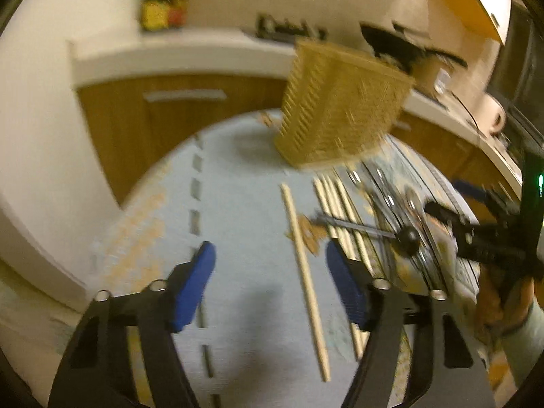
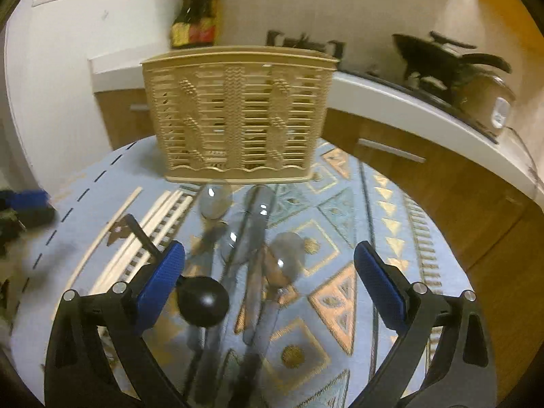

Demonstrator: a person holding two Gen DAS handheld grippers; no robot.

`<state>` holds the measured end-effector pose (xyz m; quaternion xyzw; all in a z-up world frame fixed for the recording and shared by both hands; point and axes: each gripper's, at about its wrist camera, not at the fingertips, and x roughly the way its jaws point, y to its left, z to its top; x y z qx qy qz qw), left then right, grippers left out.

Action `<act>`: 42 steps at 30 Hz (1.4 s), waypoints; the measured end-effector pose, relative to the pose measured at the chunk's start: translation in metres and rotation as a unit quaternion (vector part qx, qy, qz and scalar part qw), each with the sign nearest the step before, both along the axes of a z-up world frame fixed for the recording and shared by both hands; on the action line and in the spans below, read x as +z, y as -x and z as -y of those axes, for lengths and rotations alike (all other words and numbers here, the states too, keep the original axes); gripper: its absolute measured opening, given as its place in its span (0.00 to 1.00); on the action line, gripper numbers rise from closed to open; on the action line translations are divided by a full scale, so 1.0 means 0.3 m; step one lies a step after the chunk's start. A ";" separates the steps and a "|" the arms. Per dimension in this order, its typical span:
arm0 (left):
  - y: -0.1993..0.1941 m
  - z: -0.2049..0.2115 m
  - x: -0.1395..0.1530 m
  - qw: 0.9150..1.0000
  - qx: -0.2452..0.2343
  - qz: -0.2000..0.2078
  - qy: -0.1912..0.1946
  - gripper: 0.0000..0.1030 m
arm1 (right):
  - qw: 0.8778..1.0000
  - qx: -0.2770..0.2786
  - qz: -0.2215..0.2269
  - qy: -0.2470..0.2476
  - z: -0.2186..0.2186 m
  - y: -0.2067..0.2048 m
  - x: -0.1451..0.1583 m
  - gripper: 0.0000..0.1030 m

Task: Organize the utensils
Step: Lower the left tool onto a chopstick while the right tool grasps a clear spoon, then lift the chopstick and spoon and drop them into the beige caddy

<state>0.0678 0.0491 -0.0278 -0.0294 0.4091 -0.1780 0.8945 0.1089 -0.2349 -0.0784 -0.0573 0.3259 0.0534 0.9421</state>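
A tan slotted utensil basket (image 2: 238, 115) stands upright at the far side of the table, also in the left wrist view as the basket (image 1: 340, 102). Before it lie several metal spoons (image 2: 289, 248), a black ball-handled tool (image 2: 204, 301) and several pale chopsticks (image 2: 153, 217). My right gripper (image 2: 270, 248) hovers open above the spoons, the black ball near its left pad. My left gripper (image 1: 268, 250) is open over the cloth. A lone chopstick (image 1: 306, 272) lies below it, close to its right finger and untouched. The other chopsticks (image 1: 336, 210) lie further right.
A blue patterned tablecloth (image 2: 391, 204) covers the round table. Wooden cabinets (image 2: 425, 176) under a white counter curve behind it, with dark pans (image 2: 442, 57) on the stove. A white wall (image 1: 40, 119) is at the left. A person's sleeve (image 1: 523, 333) holds the right gripper.
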 end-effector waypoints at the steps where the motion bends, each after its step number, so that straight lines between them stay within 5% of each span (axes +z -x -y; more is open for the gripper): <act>1: -0.023 0.020 -0.018 1.000 -0.017 -0.020 0.007 0.56 | 1.000 0.011 -0.008 0.003 -0.005 -0.013 0.010 0.88; 6: -0.105 0.078 -0.073 0.997 -0.038 -0.065 -0.010 0.46 | 0.996 0.050 -0.075 -0.008 0.010 -0.110 0.059 0.71; 11: -0.172 0.154 -0.110 0.994 -0.051 -0.081 -0.060 0.36 | 0.988 0.060 -0.135 -0.048 0.052 -0.214 0.073 0.66; 16: -0.219 0.200 -0.114 0.990 -0.059 -0.077 -0.103 0.24 | 0.966 0.167 -0.192 -0.038 -0.054 -0.223 0.052 0.59; 21: -0.263 0.184 -0.103 0.990 -0.067 -0.089 -0.087 0.18 | 0.946 0.237 -0.220 0.030 -0.210 -0.181 -0.024 0.35; 29: -0.285 0.167 -0.111 0.986 -0.088 -0.125 -0.064 0.20 | 0.934 0.254 -0.236 0.087 -0.301 -0.189 -0.067 0.28; 31: -0.293 0.178 -0.109 0.984 -0.093 -0.133 -0.076 0.23 | 0.932 0.255 -0.242 0.090 -0.325 -0.202 -0.086 0.25; 33: -0.295 0.195 -0.107 0.981 -0.097 -0.141 -0.094 0.24 | 0.927 0.259 -0.255 0.092 -0.343 -0.210 -0.098 0.10; 35: -0.309 0.211 -0.106 0.977 -0.096 -0.156 -0.112 0.24 | 0.925 0.255 -0.262 0.099 -0.351 -0.213 -0.109 0.05; 40: -0.310 0.249 -0.103 0.969 -0.098 -0.162 -0.158 0.23 | 0.930 0.255 -0.256 0.067 -0.307 -0.188 -0.092 0.04; 42: -0.300 0.266 -0.102 0.967 -0.092 -0.154 -0.181 0.09 | 0.936 0.251 -0.243 0.045 -0.281 -0.184 -0.073 0.04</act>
